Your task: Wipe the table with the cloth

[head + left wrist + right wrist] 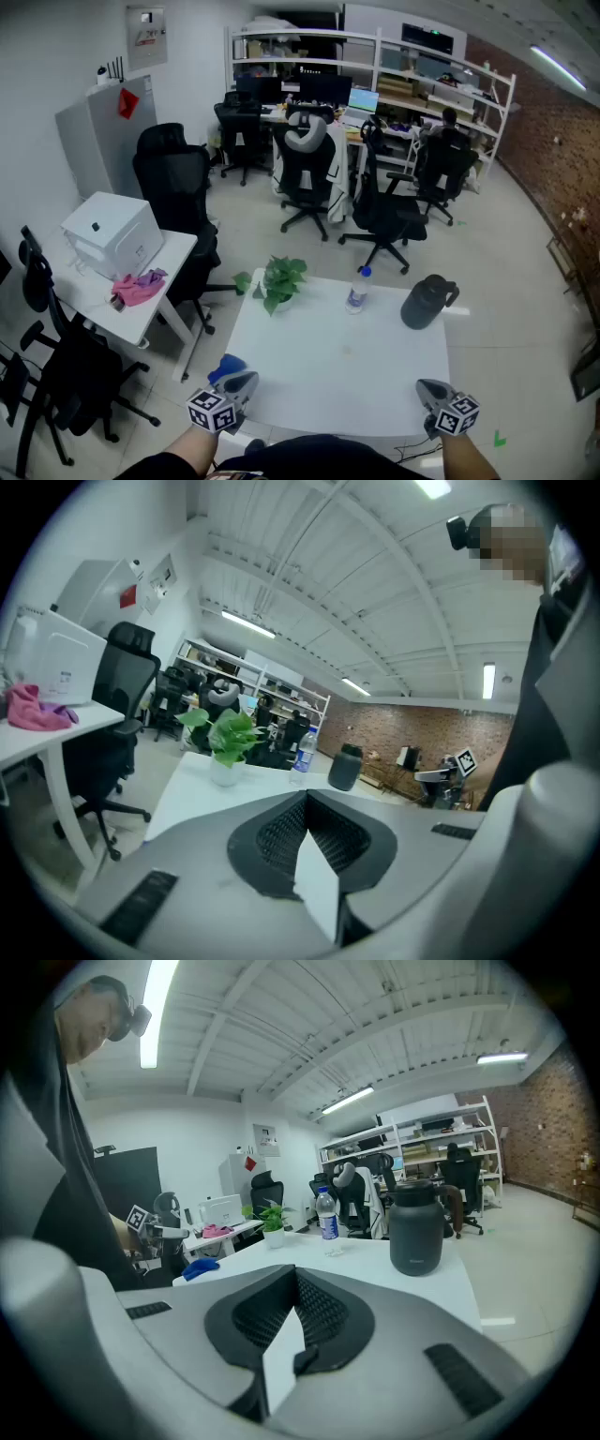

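Note:
A blue cloth (226, 367) lies crumpled on the near left corner of the white table (347, 375); it also shows in the right gripper view as the blue cloth (200, 1267). My left gripper (241, 384) hovers right beside the cloth at that corner, jaws shut with nothing between them (307, 801). At the near right corner my right gripper (430, 390) is held over the table edge, likewise shut and empty (296, 1277). Neither gripper touches the cloth.
On the table's far side stand a potted plant (279, 281), a water bottle (357, 290) and a dark jug (427, 301). A side desk (164, 300) at the left carries a white box (112, 234) and a pink cloth (138, 286). Office chairs stand beyond.

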Demonstrator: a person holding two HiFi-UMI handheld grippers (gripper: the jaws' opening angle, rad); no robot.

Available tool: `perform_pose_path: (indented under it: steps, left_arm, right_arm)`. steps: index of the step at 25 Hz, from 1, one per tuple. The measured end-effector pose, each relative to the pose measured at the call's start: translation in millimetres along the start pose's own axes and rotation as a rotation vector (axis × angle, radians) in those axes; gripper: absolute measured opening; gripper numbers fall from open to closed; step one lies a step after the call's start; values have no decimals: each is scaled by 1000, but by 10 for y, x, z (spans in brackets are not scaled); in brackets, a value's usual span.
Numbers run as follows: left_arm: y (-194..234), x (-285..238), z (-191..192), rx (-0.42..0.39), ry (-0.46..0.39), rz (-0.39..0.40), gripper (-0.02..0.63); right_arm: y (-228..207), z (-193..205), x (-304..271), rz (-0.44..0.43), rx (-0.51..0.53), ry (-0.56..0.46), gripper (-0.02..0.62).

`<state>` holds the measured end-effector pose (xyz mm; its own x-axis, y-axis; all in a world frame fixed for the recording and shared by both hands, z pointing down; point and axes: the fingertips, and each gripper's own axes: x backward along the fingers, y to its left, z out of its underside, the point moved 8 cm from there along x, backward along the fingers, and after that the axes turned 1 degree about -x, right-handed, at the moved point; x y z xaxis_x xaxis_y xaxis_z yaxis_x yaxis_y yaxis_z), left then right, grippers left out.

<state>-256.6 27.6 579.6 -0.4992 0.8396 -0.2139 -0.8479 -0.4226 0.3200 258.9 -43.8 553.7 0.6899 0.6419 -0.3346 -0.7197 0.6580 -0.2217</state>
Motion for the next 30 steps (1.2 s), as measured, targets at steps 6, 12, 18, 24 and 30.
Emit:
perform_pose_path:
  steps: [6, 12, 18, 24, 30]
  left_arm:
    - [859, -6, -190, -213, 185, -239, 41]
    - [1322, -149, 178, -231, 486, -263, 199]
    - [1390, -283, 589, -313, 675, -212, 222]
    - [1413, -332, 870, -432, 802, -228, 105]
    - [1275, -651, 551, -438, 731, -155, 78]
  right_arm:
    - [-33, 37, 110, 39, -4, 1, 11]
    - [-28, 124, 173, 57, -16, 23, 12]
    - [1, 179, 161, 59, -18, 45, 11]
    - [14, 202, 170, 63, -23, 62, 12]
    - [1, 252, 201, 60, -30, 58, 12]
